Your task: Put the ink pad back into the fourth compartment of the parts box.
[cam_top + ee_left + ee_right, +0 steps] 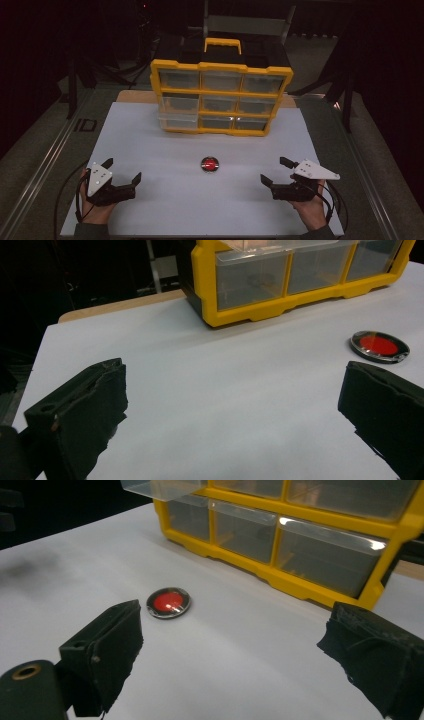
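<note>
The left tongs (122, 171) lay low at the near left of the tabletop (165, 210), jaws spread wide with nothing between them, held in the left hand (95, 210). The right tongs (274, 170) sat at the near right, likewise gaping and empty, gripped by the right hand (312, 212). Both pairs pointed inward and forward, well apart from each other. Between them, a little farther out on the white sheet, lay the disc (210, 164), a small round thing with a red centre and a dark shiny rim, flat on the tabletop and touching neither tongs. In the left gripper view it lay (379, 346) beyond the right-hand jaw; in the right gripper view it lay (168, 602) just past the left-hand jaw. Farther back stood the organizer (220, 67), a yellow-framed case of clear drawers with a yellow handle (222, 44) on top. In the high view its bottom left drawer (177, 121) stuck out a little from the frame, the others sitting flush.
</note>
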{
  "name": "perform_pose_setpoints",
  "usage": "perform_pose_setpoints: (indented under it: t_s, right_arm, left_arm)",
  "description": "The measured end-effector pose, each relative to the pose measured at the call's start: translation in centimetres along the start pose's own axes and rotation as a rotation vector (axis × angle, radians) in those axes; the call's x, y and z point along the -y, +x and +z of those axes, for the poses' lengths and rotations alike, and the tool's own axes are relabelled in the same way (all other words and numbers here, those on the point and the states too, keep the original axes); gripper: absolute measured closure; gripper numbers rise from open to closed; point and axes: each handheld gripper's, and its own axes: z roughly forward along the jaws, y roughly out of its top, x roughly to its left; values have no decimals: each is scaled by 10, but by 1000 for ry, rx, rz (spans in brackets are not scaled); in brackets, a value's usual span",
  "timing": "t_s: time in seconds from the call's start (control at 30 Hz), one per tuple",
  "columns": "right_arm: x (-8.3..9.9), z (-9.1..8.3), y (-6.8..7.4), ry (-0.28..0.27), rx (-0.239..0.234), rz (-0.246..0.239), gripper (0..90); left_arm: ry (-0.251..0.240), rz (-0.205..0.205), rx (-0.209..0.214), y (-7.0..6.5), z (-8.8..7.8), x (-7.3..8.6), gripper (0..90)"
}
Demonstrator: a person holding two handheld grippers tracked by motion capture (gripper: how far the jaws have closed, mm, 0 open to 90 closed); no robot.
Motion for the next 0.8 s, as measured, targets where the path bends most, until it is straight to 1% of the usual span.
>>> perform_pose_setpoints:
  t_s: [0.03,0.07,0.17,0.33,0.4,0.47,0.6,0.73,0.8]
  right_arm:
    - [-7,3,3,15,-7,-12,83]
    - [-9,4,3,22,-10,-17,83]
    - [-17,10,4,46,-16,-35,83]
    - [-29,17,2,67,-33,-40,83]
    - [-32,18,2,67,-33,-46,83]
    - [-39,22,1,69,-40,-54,83]
    - [-48,27,2,78,-47,-63,83]
    - [-54,31,4,92,-52,-75,83]
    - [-60,36,6,116,-57,-87,83]
  left_arm:
    - [4,15,0,-2,1,0,2]
    - [4,20,-2,-2,1,0,2]
    - [3,22,-3,-3,1,0,2]
    - [7,31,-13,-3,2,0,2]
    - [7,30,-14,-3,3,1,2]
    - [3,24,-16,-2,3,1,2]
    - [1,27,-23,-2,2,1,2]
    - [0,27,-24,-2,2,1,2]
    - [-1,29,-23,-2,2,1,2]
